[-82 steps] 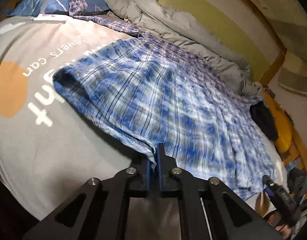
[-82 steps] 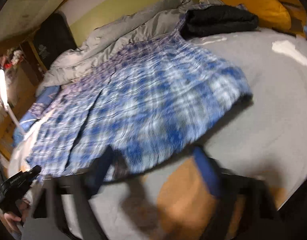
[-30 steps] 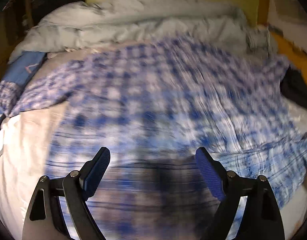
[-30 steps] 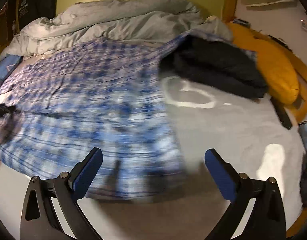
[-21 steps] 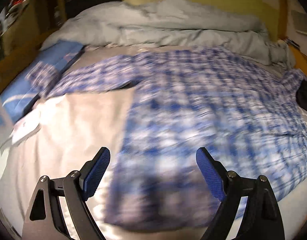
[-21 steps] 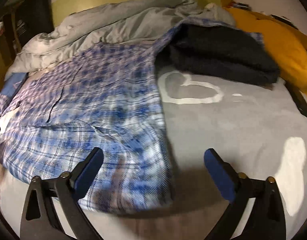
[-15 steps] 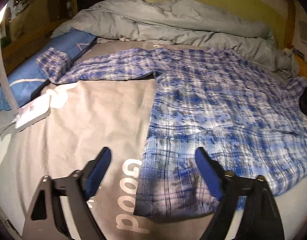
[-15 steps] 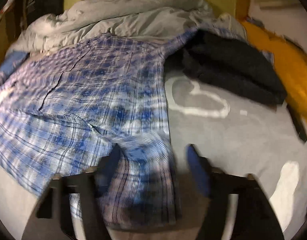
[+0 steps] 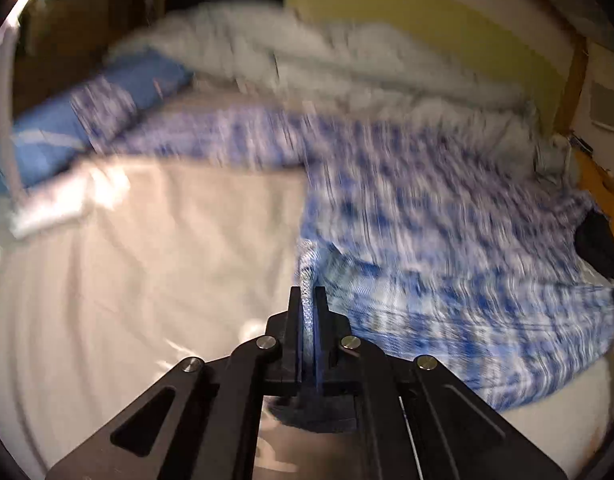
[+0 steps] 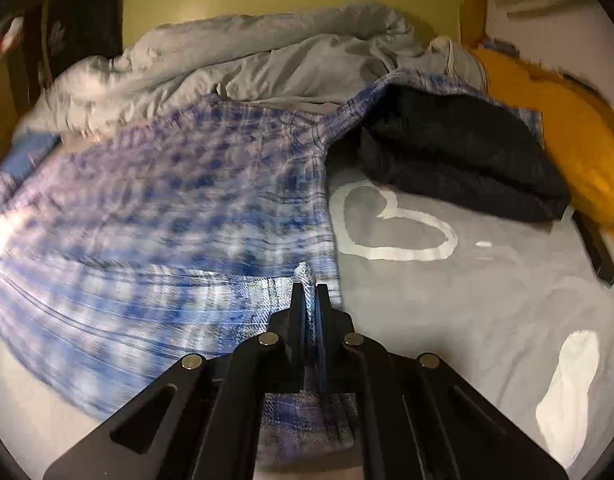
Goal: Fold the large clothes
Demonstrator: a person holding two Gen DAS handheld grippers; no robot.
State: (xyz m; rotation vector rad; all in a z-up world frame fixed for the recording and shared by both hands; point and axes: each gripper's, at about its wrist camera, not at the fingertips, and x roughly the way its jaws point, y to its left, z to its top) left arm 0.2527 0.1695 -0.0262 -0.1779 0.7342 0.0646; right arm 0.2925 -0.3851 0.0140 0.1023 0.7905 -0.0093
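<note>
A large blue and white plaid shirt [image 9: 447,216] lies spread on the bed, blurred by motion. My left gripper [image 9: 307,292] is shut on the shirt's near left hem corner, with a fold of cloth standing up between the jaws. In the right wrist view the same shirt [image 10: 167,208] covers the left half of the bed. My right gripper [image 10: 309,288] is shut on its near right hem corner, cloth pinched between the jaws.
A grey duvet [image 10: 247,60] is bunched along the headboard. A folded black garment [image 10: 459,156] and an orange pillow [image 10: 571,148] lie at the right. A blue pillow [image 9: 107,100] and a white lamp base [image 9: 47,204] are at the left. The grey sheet [image 10: 467,300] has white prints.
Both grippers were open above the shirt's hem half a second ago. Now each has closed on a hem corner, and the cloth is lifting at both pinch points.
</note>
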